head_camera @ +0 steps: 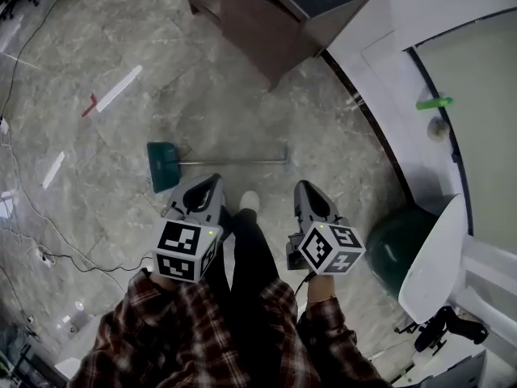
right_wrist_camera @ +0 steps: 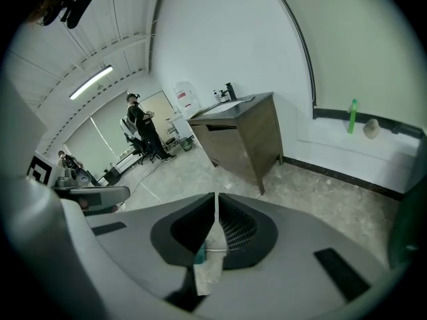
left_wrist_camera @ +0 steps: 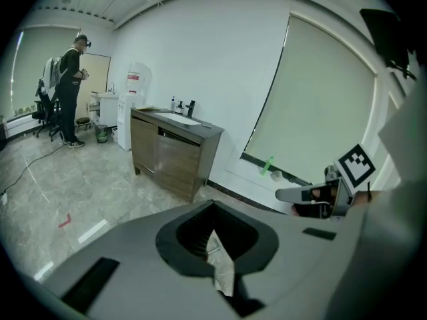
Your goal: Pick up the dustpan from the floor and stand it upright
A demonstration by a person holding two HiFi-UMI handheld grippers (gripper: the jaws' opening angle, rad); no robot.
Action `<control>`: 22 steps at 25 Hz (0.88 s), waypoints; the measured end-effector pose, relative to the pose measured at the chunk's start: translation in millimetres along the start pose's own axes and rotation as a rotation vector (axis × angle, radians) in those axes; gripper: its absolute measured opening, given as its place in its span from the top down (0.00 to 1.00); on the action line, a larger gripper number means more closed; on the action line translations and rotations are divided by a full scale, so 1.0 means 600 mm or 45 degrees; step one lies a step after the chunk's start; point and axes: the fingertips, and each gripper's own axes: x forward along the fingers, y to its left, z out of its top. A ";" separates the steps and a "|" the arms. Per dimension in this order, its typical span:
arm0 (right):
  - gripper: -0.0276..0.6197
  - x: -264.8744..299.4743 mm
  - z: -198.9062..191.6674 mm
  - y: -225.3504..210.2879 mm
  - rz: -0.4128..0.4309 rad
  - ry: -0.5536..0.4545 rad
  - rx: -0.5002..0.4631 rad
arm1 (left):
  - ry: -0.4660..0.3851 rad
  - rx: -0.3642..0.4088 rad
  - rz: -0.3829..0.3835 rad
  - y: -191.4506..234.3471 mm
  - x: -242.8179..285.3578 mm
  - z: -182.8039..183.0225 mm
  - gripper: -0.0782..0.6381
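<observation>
- dustpan (head_camera: pixel 166 166) lies flat on the floor (head_camera: pixel 97 192), not lifted yet. its green pan is at the 9 o'clock end and the thin handle (head_camera: pixel 242 162) runs toward 3 o'clock.
- seen from the legs (head_camera: pixel 252 253), it is at 12 o'clock, just ahead of both grippers, and nothing touches it.
- left gripper (head_camera: pixel 212 181) hovers near the pan end, which is at about 10 o'clock from its tip. its own view shows the jaws brought together at the tips, with nothing held between them.
- right gripper (head_camera: pixel 308 187) hovers near the free end of the handle, which is at about 11 o'clock from its tip. its jaws are fully closed and it holds nothing.
- step in hand, as i judge: the approach. the grasp is not begun.
- next move: at least one gripper must first open its jaws, then go down on the handle from above, with the handle crossing between the pads.
- the handle is thin and lies low on the floor, so the jaws should come very close to the floor before they close.
- after that, the handle end should be raised while the pan stays down as the foot.
- possible trouble: the handle may roll or slip away if the jaws close off centre.
</observation>
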 end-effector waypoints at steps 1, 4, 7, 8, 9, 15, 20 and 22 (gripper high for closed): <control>0.94 0.006 -0.003 -0.010 -0.006 0.011 0.002 | 0.010 0.000 -0.004 -0.003 0.014 -0.002 0.89; 0.94 0.022 -0.022 -0.047 -0.027 0.051 0.014 | 0.035 0.004 -0.002 -0.011 0.055 -0.019 0.89; 0.94 0.049 -0.048 -0.087 -0.048 0.096 0.021 | 0.053 -0.024 0.009 -0.010 0.092 -0.041 0.89; 0.92 0.060 -0.057 -0.099 -0.049 0.109 0.034 | 0.058 -0.033 0.015 -0.008 0.104 -0.049 0.89; 0.89 0.073 -0.066 -0.111 -0.049 0.119 0.052 | 0.064 -0.040 0.022 -0.005 0.116 -0.058 0.89; 0.79 0.152 -0.140 -0.184 -0.059 0.156 0.187 | 0.140 -0.060 0.035 0.012 0.181 -0.140 0.89; 0.75 0.228 -0.214 -0.250 -0.083 0.167 0.319 | 0.239 -0.035 0.009 0.027 0.241 -0.239 0.89; 0.72 0.255 -0.248 -0.284 -0.109 0.168 0.375 | 0.276 -0.032 -0.013 0.031 0.274 -0.289 0.89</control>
